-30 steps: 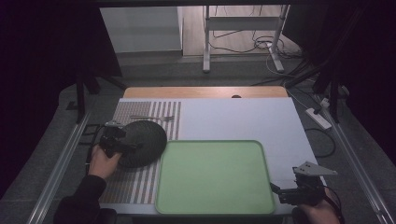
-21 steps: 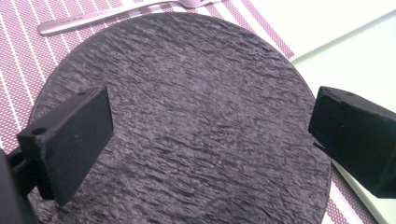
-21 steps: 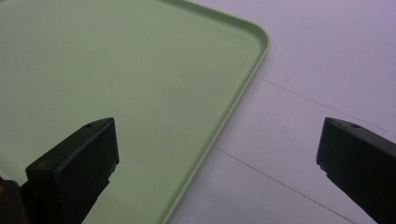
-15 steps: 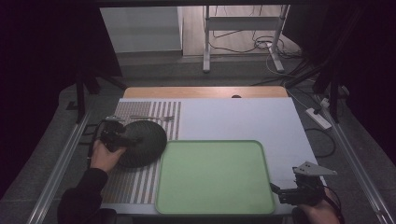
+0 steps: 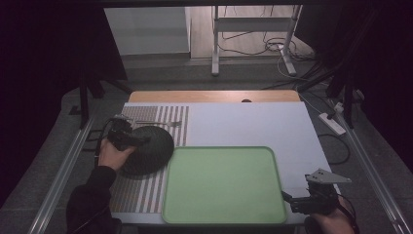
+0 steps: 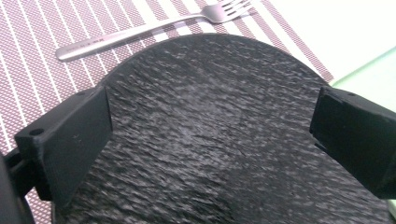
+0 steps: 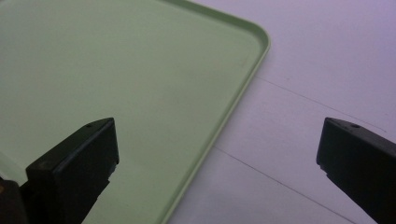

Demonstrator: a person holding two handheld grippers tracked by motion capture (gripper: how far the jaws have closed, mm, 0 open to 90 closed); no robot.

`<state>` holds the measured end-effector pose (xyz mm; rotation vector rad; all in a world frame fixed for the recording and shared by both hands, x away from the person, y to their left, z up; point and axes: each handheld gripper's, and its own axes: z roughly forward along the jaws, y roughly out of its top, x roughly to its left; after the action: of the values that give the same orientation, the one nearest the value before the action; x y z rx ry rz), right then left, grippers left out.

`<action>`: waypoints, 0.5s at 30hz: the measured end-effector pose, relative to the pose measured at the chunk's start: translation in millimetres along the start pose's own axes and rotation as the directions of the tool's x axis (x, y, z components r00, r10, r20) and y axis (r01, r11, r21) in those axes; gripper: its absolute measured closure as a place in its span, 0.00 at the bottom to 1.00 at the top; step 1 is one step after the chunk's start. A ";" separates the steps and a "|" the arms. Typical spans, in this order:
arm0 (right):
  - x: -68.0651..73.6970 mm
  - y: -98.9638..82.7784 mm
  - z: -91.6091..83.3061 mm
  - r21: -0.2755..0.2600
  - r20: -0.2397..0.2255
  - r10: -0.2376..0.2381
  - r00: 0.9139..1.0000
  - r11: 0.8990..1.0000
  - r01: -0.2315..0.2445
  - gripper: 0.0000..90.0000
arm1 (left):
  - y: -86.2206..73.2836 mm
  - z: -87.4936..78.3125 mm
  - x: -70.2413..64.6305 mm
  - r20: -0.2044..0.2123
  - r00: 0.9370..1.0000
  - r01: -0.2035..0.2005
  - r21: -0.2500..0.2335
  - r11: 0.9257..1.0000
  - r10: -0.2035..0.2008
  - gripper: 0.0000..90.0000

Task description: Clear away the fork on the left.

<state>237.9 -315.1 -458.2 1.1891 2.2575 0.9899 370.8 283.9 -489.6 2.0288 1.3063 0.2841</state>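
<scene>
Left gripper view: black plate (image 6: 210, 135) lies between the wide-spread left claw (image 6: 210, 140).

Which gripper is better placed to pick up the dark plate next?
Left. The left gripper sits over the dark plate with jaws open astride it, while the right gripper waits at the green tray, far from it.

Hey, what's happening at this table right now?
A person is working with a gripper in each hand. The left gripper is over a dark round plate on the striped placemat, jaws open on either side of it, not closed. A fork lies just beyond the plate. The right gripper waits open at the near right corner of the empty green tray.
</scene>
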 end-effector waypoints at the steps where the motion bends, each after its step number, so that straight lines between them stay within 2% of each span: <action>1: 0.0 0.0 0.0 0.000 0.000 0.000 1.000 1.000 0.000 0.00 | 1.5 1.0 1.3 -0.001 1.000 -0.002 0.003 1.000 0.002 0.00; 10: -0.2 0.0 0.0 0.001 -0.001 0.000 1.000 1.000 0.000 0.00 | 12.9 11.9 13.2 -0.001 1.000 0.009 0.013 1.000 -0.009 0.00; 15: 0.1 0.0 0.1 0.002 0.000 -0.001 1.000 1.000 0.001 0.00 | 17.2 16.3 17.8 -0.011 1.000 0.001 0.030 1.000 0.000 0.00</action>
<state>237.9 -315.0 -458.3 1.1880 2.2596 0.9881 399.8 287.9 -493.4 2.0549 1.3250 0.2766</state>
